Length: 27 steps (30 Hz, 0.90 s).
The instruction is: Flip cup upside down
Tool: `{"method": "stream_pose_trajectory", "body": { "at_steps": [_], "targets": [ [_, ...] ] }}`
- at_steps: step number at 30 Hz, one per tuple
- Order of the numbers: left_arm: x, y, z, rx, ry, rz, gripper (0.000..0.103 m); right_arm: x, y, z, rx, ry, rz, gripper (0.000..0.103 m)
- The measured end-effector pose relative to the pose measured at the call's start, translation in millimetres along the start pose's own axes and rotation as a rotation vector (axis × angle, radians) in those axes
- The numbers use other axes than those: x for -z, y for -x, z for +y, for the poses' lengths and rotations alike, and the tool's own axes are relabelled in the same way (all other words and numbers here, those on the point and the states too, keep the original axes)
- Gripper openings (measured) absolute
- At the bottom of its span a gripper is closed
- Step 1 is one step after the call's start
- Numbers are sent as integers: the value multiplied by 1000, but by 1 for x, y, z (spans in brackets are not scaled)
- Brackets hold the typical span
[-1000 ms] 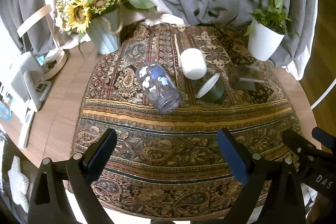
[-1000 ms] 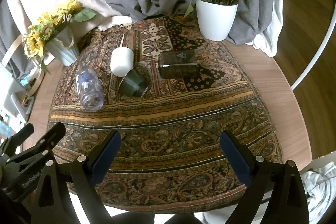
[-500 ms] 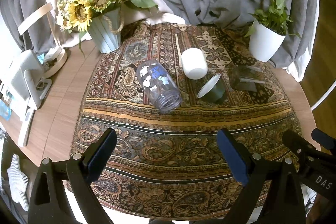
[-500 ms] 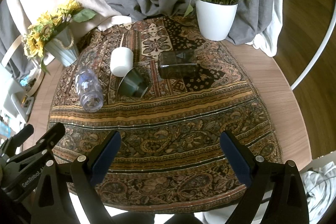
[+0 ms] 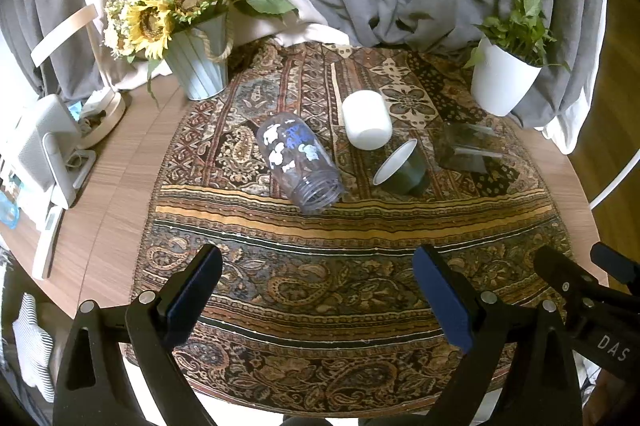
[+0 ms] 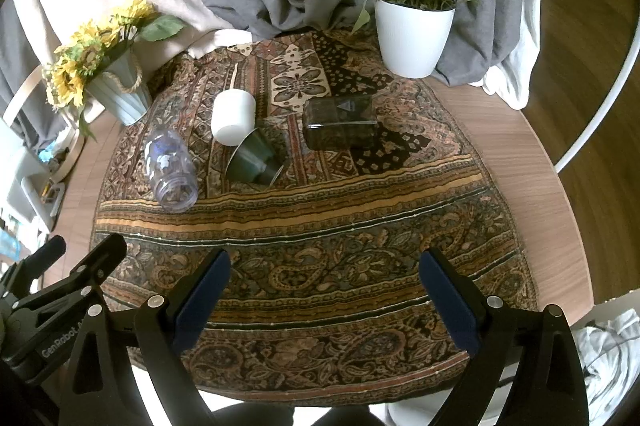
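Several cups lie on their sides on a patterned cloth (image 5: 344,266). A clear glass with blue and white flowers (image 5: 298,156) (image 6: 170,170) lies at the left, mouth toward me. A white cup (image 5: 366,119) (image 6: 233,117) lies behind a dark green cup with a white inside (image 5: 400,168) (image 6: 254,160). A dark smoky square glass (image 5: 464,150) (image 6: 340,122) lies at the right. My left gripper (image 5: 316,290) and right gripper (image 6: 324,290) are both open and empty, hovering over the cloth's near part, well short of the cups.
A pail of sunflowers (image 5: 196,62) stands at the back left and a white potted plant (image 6: 412,34) at the back right. Grey curtains hang behind the round wooden table (image 6: 516,146). White devices (image 5: 44,154) sit at the left edge.
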State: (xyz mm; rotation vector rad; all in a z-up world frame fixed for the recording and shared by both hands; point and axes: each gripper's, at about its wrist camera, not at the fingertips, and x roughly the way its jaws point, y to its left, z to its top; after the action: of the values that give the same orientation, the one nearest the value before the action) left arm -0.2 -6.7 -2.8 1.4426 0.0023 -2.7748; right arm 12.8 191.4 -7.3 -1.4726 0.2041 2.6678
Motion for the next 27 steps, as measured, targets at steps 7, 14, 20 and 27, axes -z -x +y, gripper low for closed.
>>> {"method": "stream_pose_trajectory", "body": {
  "at_steps": [7,14,20,27],
  "targets": [
    [1,0,0,1,-1,1,98,-1,0,0,-1,0,1,96],
    [1,-1,-1,0,-1,4,98,-1,0,0,-1,-2,2,96],
    [1,-3,0,-2,0,11,98,-1,-1,0,-4,0,7,96],
    [-1,-10,-3,-30,-7,30,99,-1,-9,0,-14,2,30,96]
  ]
}}
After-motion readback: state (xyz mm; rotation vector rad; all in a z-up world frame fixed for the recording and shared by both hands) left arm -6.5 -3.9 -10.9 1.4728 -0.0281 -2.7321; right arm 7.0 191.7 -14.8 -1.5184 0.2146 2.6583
